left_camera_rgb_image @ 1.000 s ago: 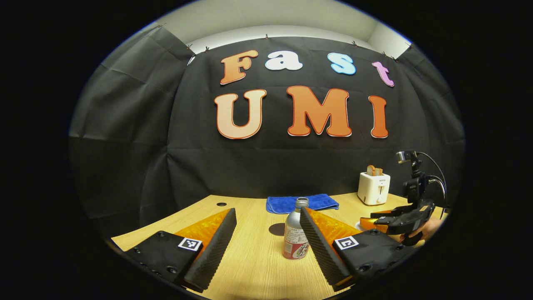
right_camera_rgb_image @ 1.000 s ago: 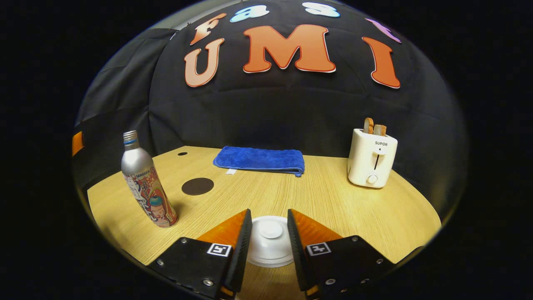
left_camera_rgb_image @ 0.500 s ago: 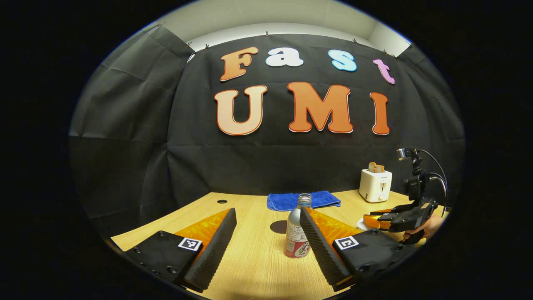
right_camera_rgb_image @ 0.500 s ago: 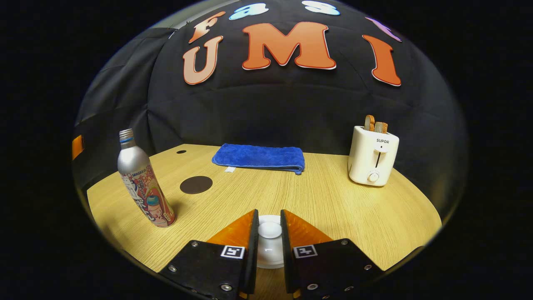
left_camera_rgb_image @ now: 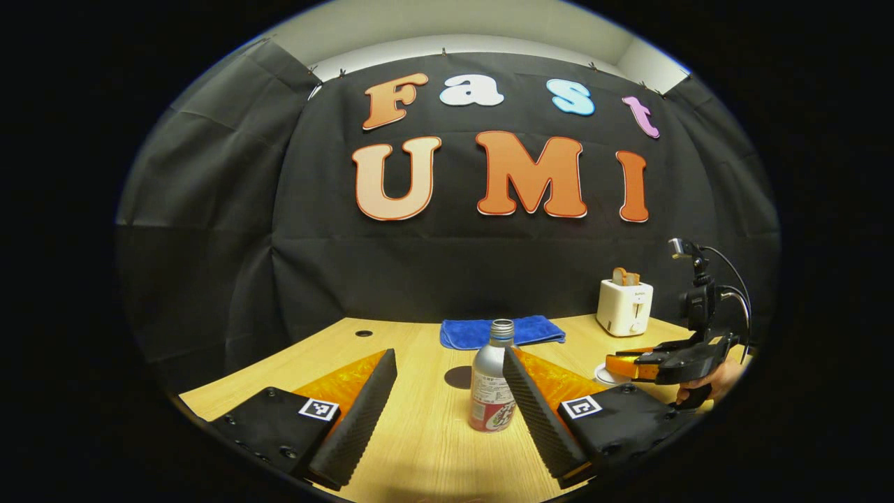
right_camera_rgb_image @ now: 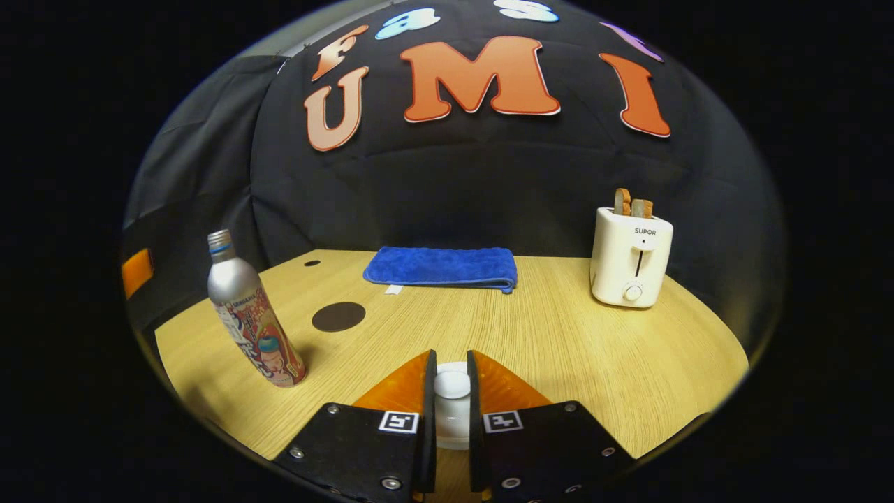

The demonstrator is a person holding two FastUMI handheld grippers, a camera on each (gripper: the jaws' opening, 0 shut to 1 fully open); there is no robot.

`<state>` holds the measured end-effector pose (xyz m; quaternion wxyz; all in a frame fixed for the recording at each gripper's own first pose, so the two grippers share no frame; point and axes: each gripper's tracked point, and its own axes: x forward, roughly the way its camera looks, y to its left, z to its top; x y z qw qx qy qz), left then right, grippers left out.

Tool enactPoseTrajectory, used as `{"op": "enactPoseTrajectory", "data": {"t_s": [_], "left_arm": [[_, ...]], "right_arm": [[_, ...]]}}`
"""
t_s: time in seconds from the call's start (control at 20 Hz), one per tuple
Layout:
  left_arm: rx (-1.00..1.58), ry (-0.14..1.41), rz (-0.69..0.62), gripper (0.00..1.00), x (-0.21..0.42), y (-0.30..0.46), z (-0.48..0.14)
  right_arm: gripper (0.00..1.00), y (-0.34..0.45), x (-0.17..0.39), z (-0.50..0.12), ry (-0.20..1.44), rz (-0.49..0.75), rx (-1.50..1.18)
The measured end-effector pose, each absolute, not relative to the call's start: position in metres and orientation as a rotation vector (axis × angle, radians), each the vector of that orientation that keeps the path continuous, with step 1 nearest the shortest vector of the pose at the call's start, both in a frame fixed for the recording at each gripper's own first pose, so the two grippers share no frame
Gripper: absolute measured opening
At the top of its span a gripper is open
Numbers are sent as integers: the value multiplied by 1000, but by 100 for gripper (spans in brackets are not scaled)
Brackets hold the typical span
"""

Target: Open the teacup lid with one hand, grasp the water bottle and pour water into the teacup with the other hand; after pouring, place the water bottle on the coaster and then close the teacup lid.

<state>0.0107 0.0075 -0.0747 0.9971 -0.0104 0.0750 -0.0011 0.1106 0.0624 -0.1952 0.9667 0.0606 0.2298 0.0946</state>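
While right tongs (right_camera_rgb_image: 448,391) clamp the teacup lid (right_camera_rgb_image: 452,385) knob, water bottle (left_camera_rgb_image: 490,384) stands upright on tabletop (left_camera_rgb_image: 426,433), dead ahead between wide-open left tongs (left_camera_rgb_image: 447,391), coaster (left_camera_rgb_image: 459,377) just behind bottle.

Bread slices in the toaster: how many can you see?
2. Both slices stand side by side in the top of the white toaster at the far right of the table: one slice on the left, the other on the right. Nothing else appears hidden there.
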Motion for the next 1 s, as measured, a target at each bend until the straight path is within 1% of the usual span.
{"op": "enactPoseTrajectory", "data": {"t_s": [0.05,0.2,0.25,0.55,0.7,0.75,0.8,0.85,0.9,0.95,1.0], "left_arm": [[-33,161,-12,97,14,5,-80],[-75,198,-43,97,20,-5,-96],[-88,210,-53,100,22,-9,-100],[-145,324,-116,100,38,-30,-141],[-146,375,-121,100,48,-35,-164],[-145,394,-127,98,51,-36,-172],[-147,409,-134,100,56,-38,-178],[-141,428,-139,97,61,-40,-184],[-138,450,-141,100,64,-40,-190],[-137,457,-143,100,66,-41,-195],[-130,469,-146,98,70,-42,-200]], "right_arm": [[19,62,111,-192,458,194,130],[19,58,110,-186,442,193,132],[19,56,108,-184,438,191,131],[19,53,106,-177,431,189,176],[19,49,104,-171,428,186,191],[19,47,104,-169,424,183,190],[19,45,103,-167,420,179,190],[19,44,101,-165,417,173,194],[19,42,101,-163,416,167,199],[19,40,102,-163,415,162,202],[19,39,102,-162,417,160,203]]}}
